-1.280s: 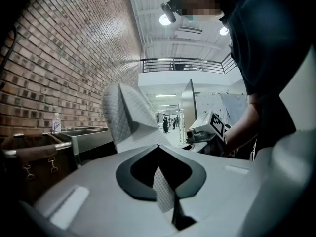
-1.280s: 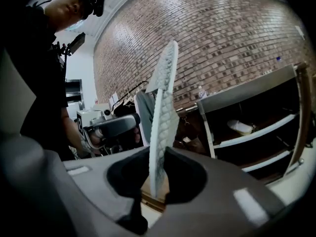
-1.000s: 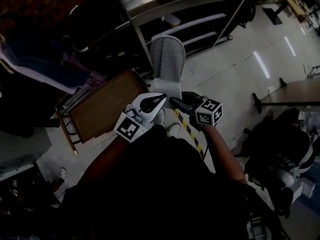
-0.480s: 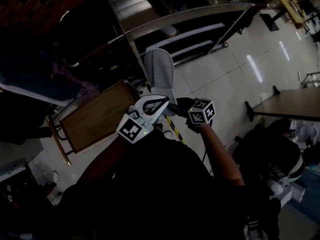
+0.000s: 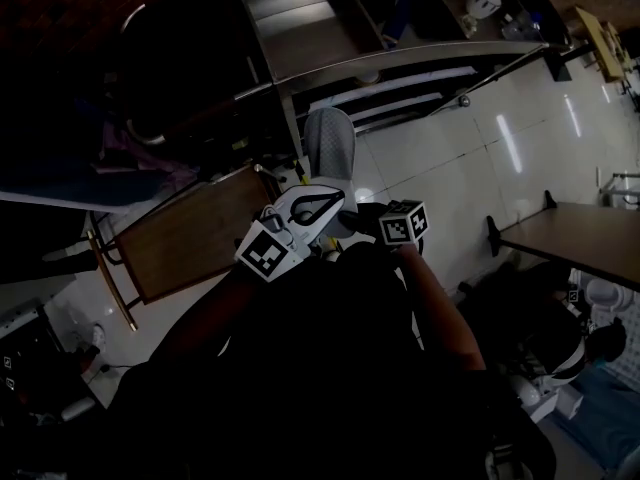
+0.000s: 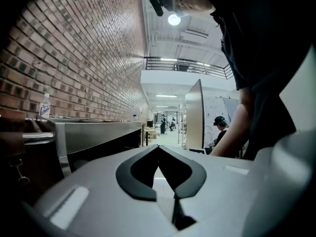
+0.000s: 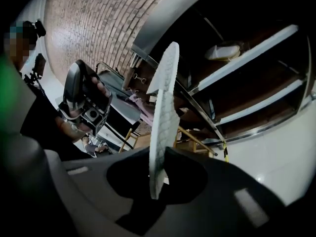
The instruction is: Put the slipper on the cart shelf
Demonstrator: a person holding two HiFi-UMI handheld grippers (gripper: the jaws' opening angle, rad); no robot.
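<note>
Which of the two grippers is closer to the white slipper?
Right. The right gripper is clamped on the white slipper, holding it on edge. The left gripper, shut and empty, is just beside the slipper.

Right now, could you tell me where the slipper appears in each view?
Head view: slipper upper centre, just before the steel cart.
Left gripper view: cannot make it out.
Right gripper view: centre, edge-on, clamped between the jaws.
Shared landmark: the steel cart, also left and top.
</note>
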